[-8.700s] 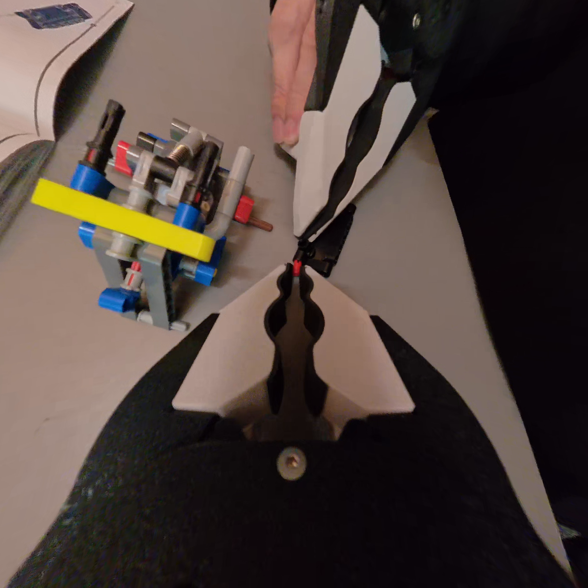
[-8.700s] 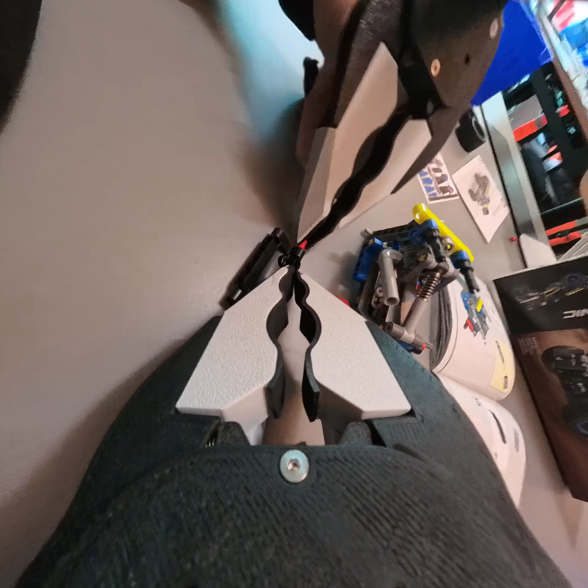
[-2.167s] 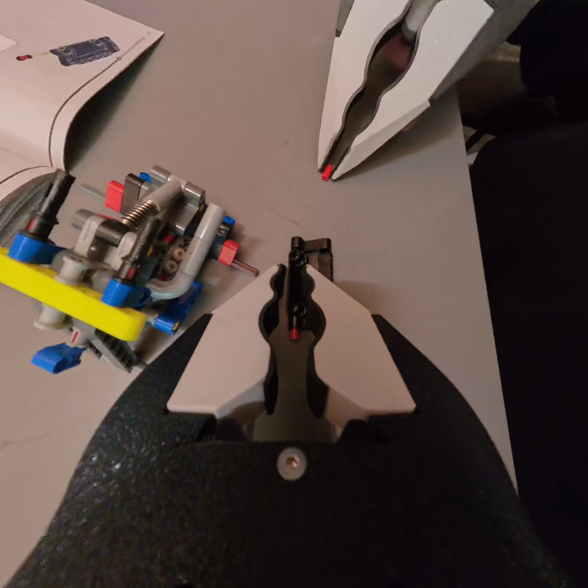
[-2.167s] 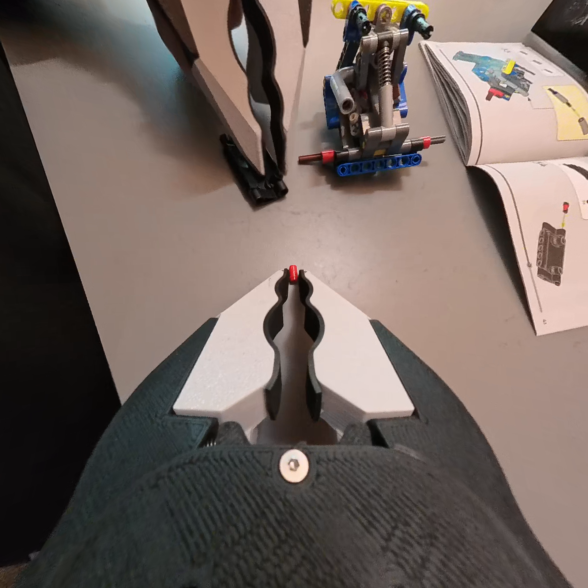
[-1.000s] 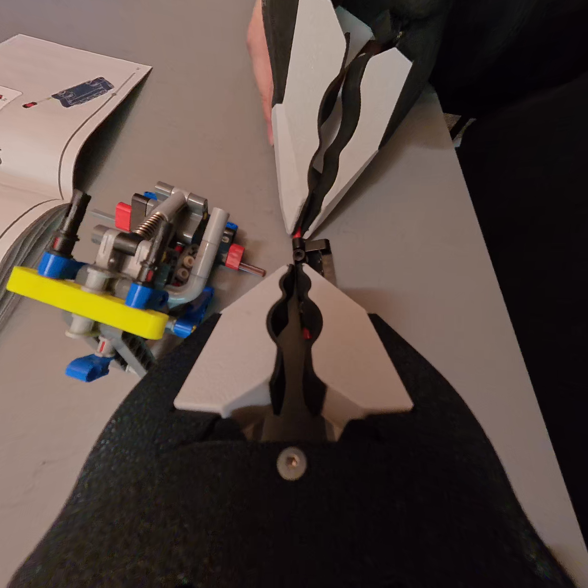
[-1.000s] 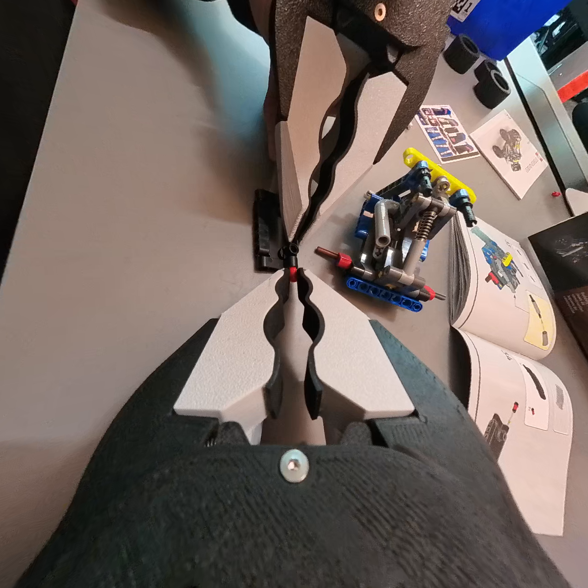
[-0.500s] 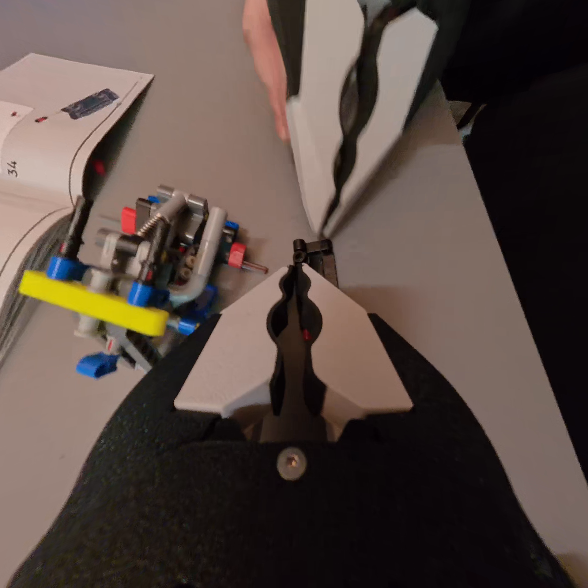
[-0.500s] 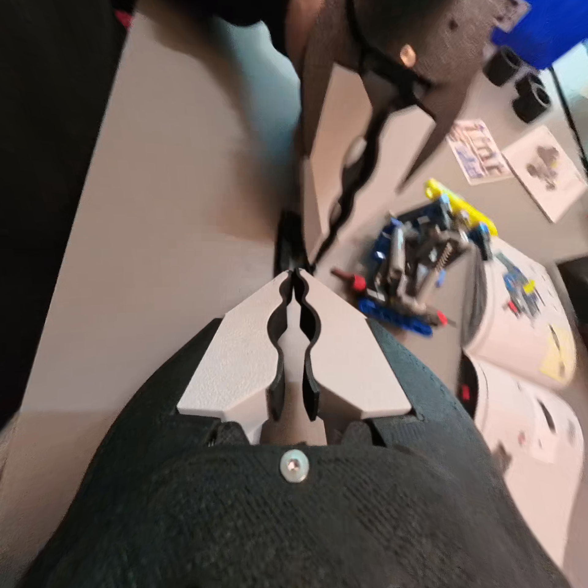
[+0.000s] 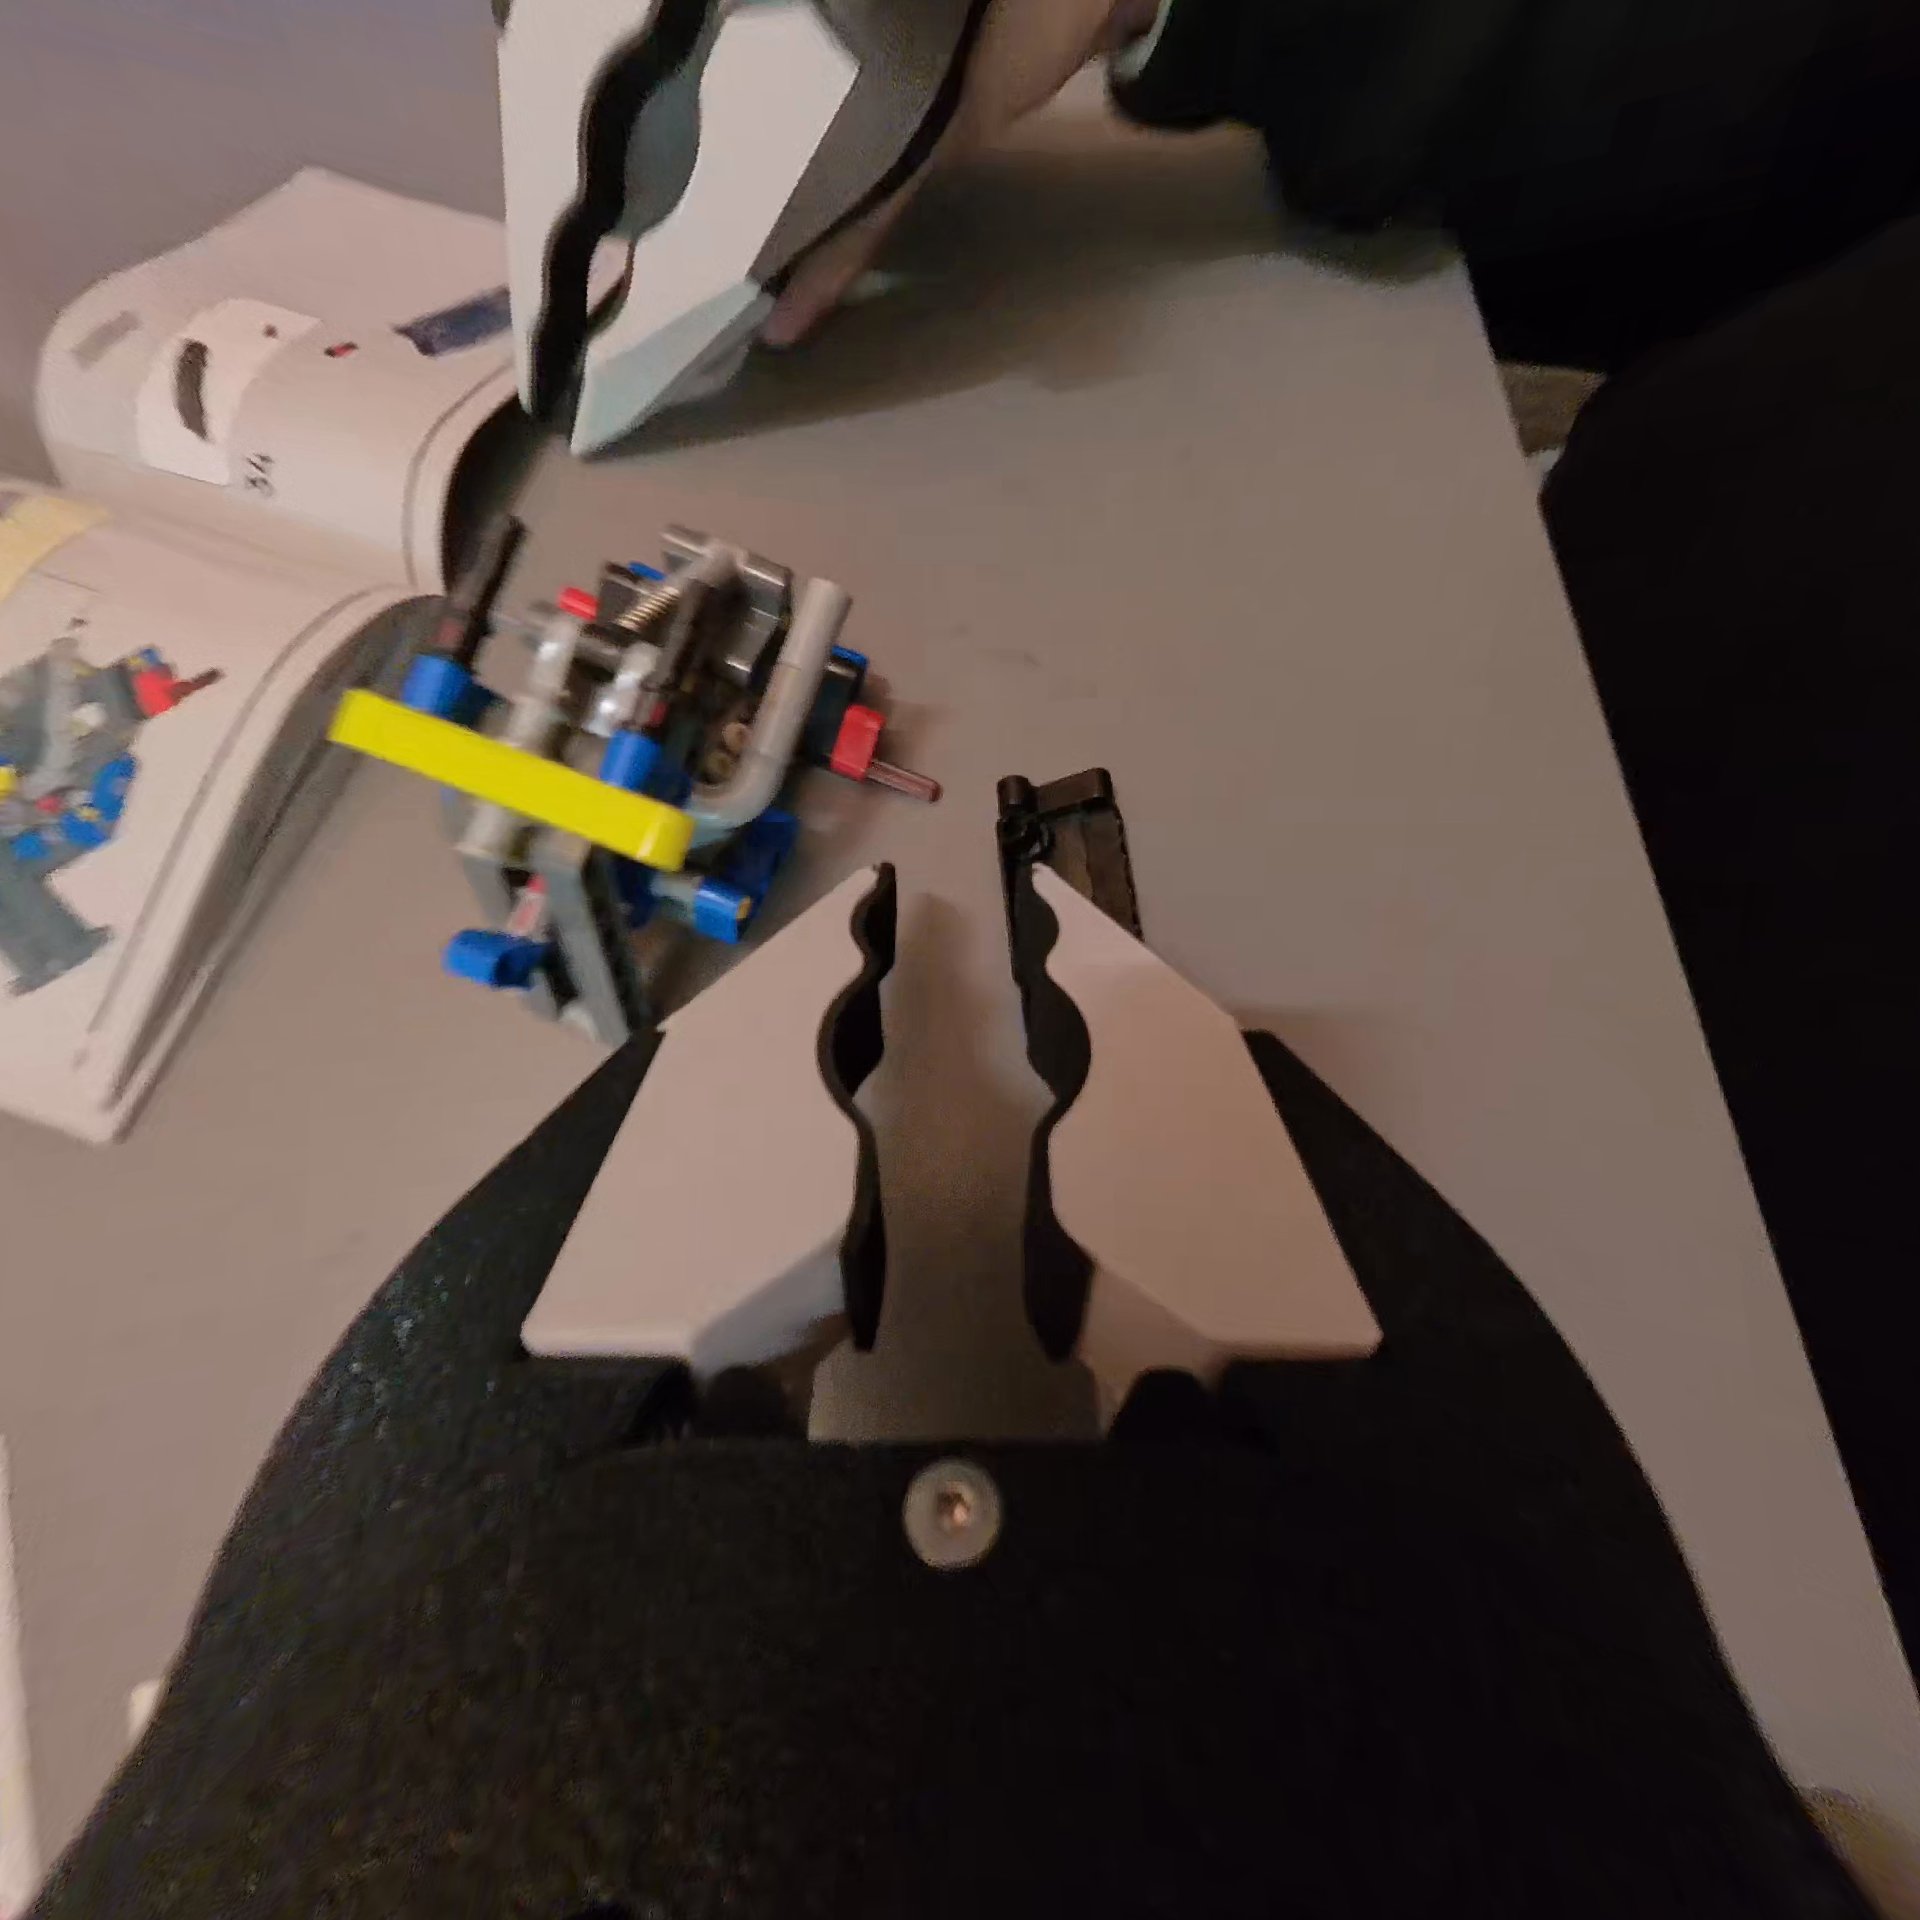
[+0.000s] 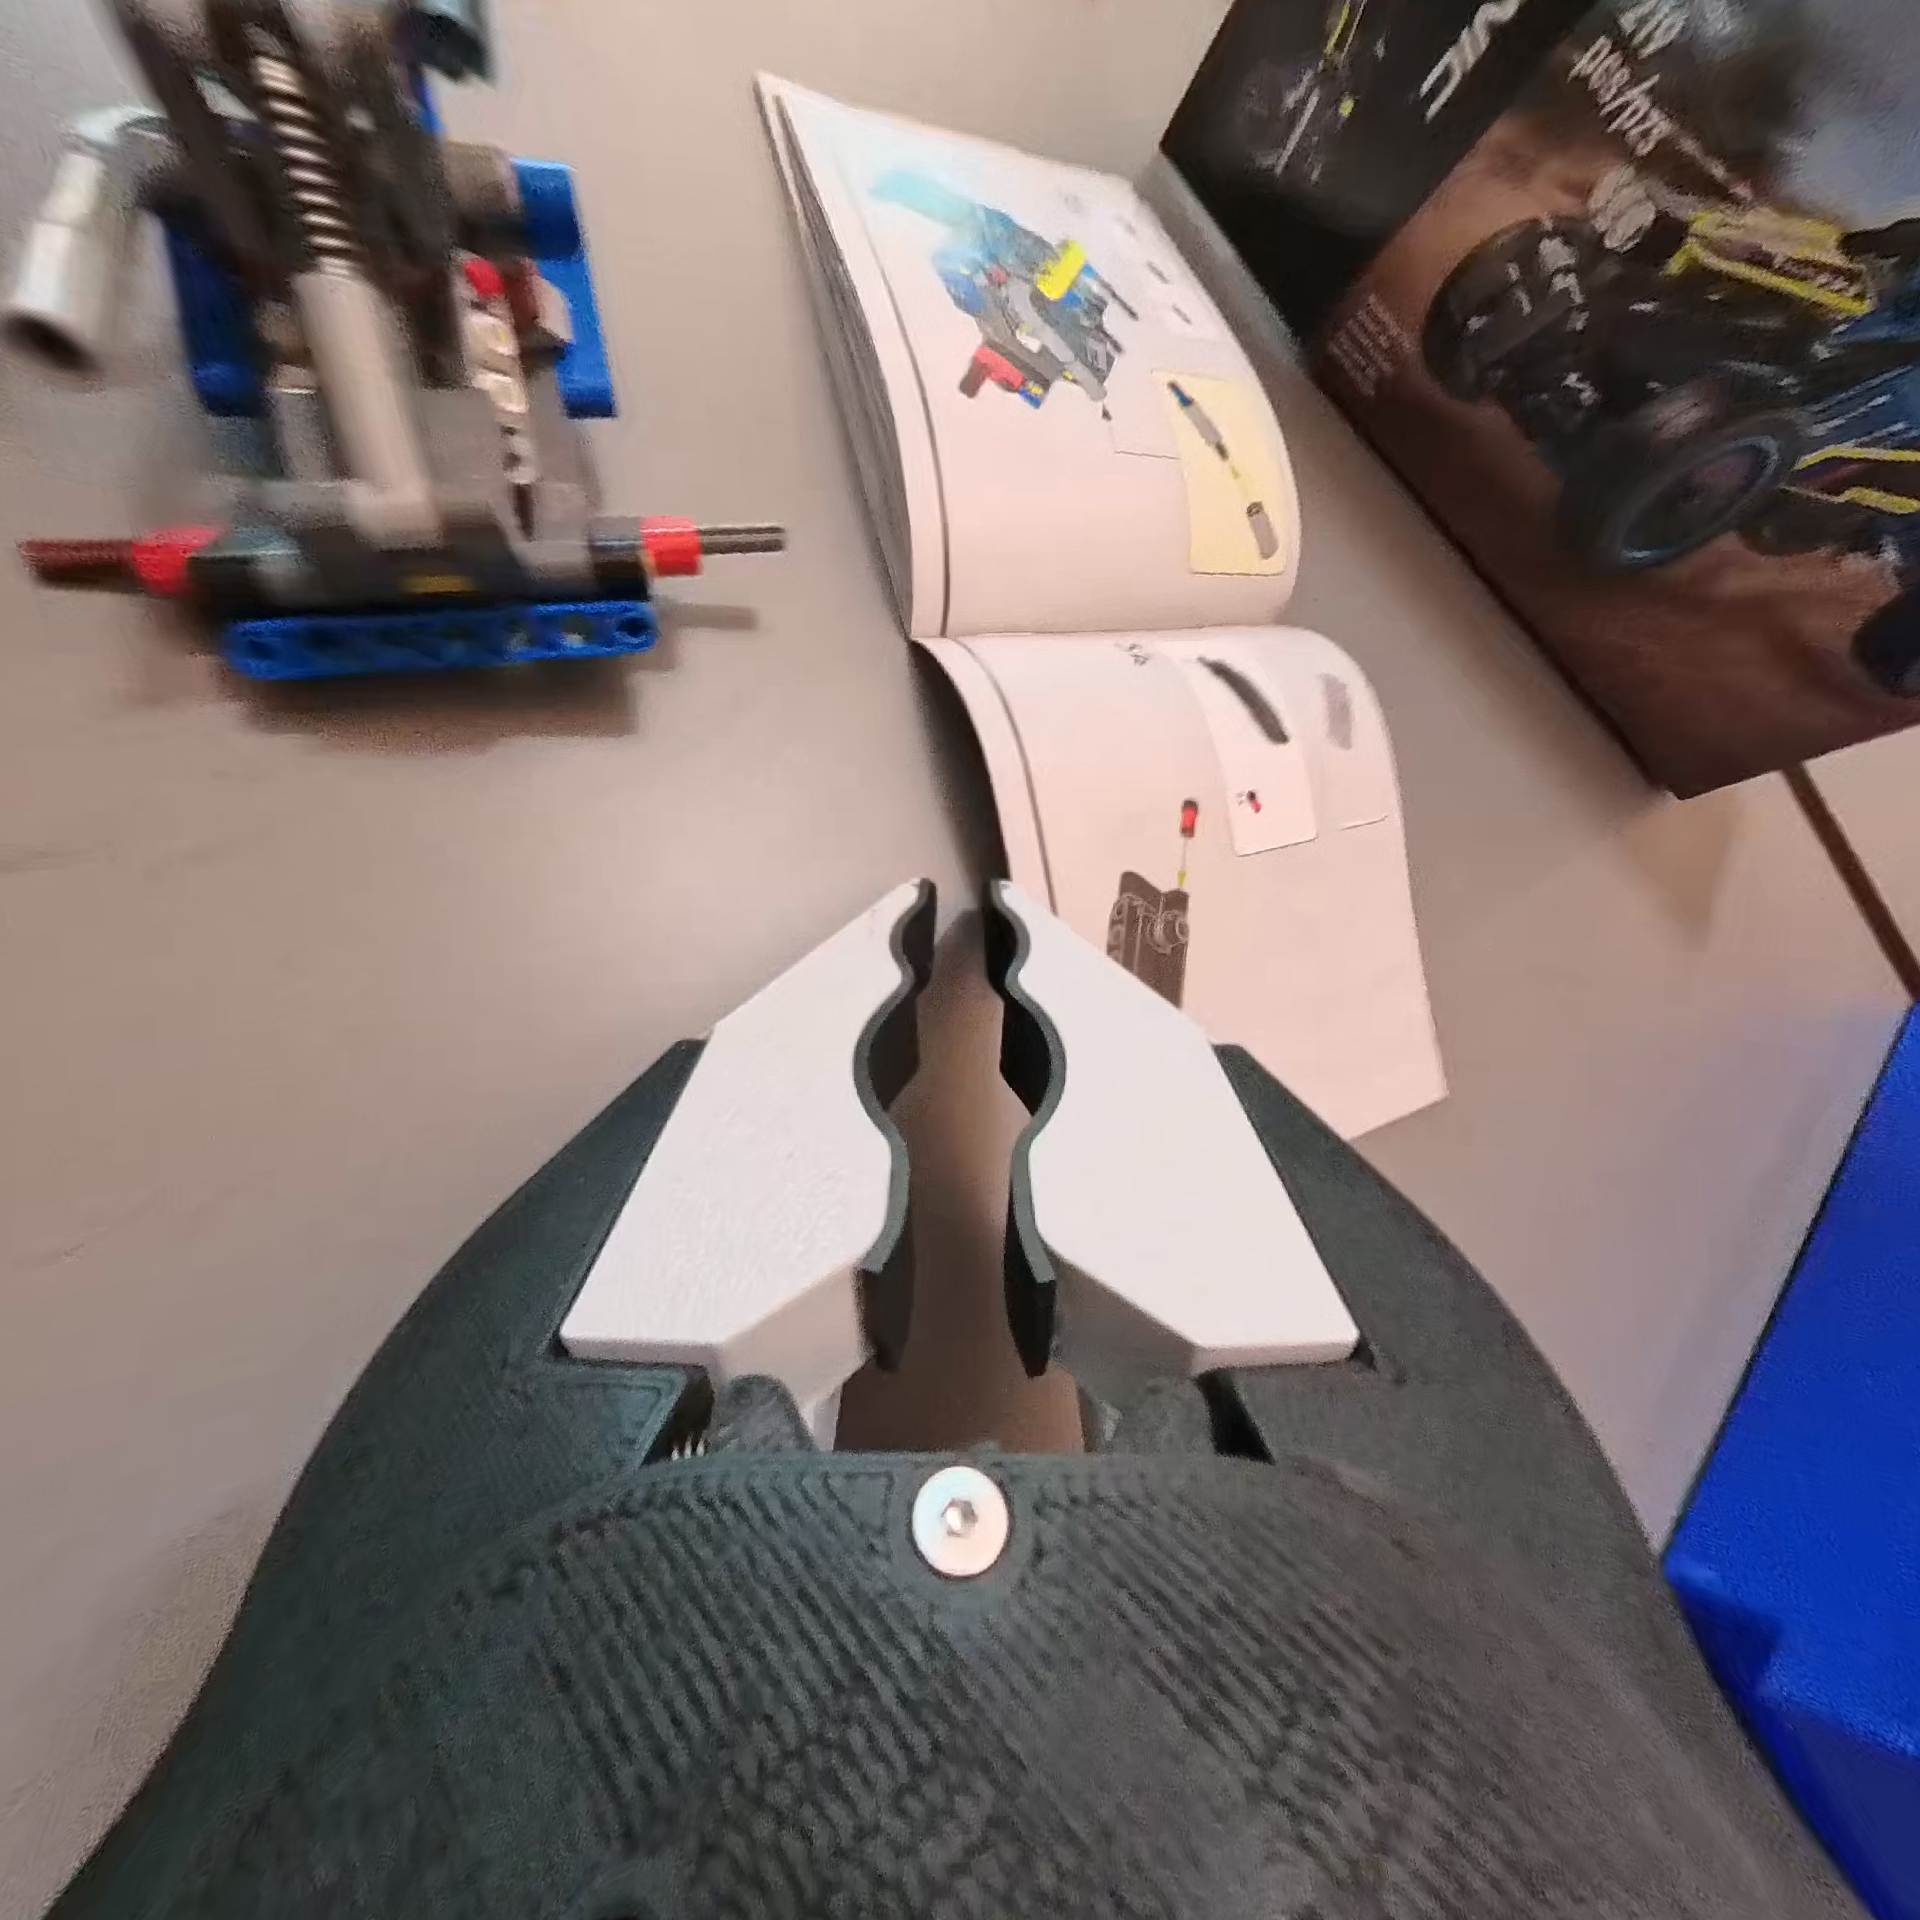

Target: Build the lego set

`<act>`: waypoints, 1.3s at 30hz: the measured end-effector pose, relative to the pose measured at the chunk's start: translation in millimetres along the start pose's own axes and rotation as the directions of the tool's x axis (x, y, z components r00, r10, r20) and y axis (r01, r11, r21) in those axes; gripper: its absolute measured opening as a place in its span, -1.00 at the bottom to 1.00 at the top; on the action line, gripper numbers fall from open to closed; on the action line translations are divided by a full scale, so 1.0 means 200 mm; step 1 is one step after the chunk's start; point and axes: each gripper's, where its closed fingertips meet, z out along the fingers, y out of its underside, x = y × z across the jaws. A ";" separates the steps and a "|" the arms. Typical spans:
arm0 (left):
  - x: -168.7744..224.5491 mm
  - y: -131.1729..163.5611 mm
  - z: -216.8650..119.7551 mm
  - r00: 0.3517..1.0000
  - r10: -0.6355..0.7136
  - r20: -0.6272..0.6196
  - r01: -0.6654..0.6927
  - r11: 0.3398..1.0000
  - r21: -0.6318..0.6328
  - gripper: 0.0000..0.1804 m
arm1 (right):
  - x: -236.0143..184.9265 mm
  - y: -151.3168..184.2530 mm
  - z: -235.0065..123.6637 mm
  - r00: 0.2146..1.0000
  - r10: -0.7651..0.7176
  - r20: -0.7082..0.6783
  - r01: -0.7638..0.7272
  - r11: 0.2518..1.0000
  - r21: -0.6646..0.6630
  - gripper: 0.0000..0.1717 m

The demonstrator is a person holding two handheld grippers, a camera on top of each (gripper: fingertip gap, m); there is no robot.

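In the left wrist view my left gripper (image 9: 956, 883) hangs low over the grey table (image 9: 1247, 623) with its jaws open and nothing pressed between the pads. A small black brick part (image 9: 1070, 821) lies on the table against the right fingertip (image 9: 1049, 904). A brick model (image 9: 623, 748) with a yellow beam, blue connectors and a spring stands just to the left. My right gripper (image 9: 556, 416) shows at the top of this view, over the booklet's edge. In the right wrist view my right gripper (image 10: 958, 899) has its jaws slightly apart and empty, beside the open booklet (image 10: 1247, 883). The model (image 10: 395, 416) is at the upper left there.
An open instruction booklet (image 9: 208, 520) lies left of the model. A dark printed box (image 10: 1610, 312) stands behind the booklet and a blue bin (image 10: 1818, 1455) is at the right. A hand (image 9: 831, 281) holds the right gripper. The table's edge (image 9: 1558, 727) runs down the right. Some 15 cm of space lies between my two pairs of fingers.
My left jaws have opened and let go of the black part, which now rests on the table. My right gripper has swung away to the booklet and parted slightly; the red pin has left its tips.
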 end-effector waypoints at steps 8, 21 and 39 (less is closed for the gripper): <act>-0.61 -0.10 -0.30 0.868 0.068 0.493 -0.085 0.996 0.012 -0.70 | 0.21 -0.06 0.10 0.961 -0.245 -0.127 0.245 0.969 -0.016 -0.59; -0.94 -0.08 0.11 0.877 0.216 0.429 -0.096 0.954 -0.285 -0.65 | 0.43 0.02 0.10 0.942 -0.167 -0.292 0.170 0.985 -0.013 -0.69; -0.69 -0.08 -0.05 0.916 -0.028 0.401 0.051 0.998 -0.047 -0.69 | 0.18 -0.07 0.12 0.887 0.455 0.072 -0.454 0.890 -0.030 -0.67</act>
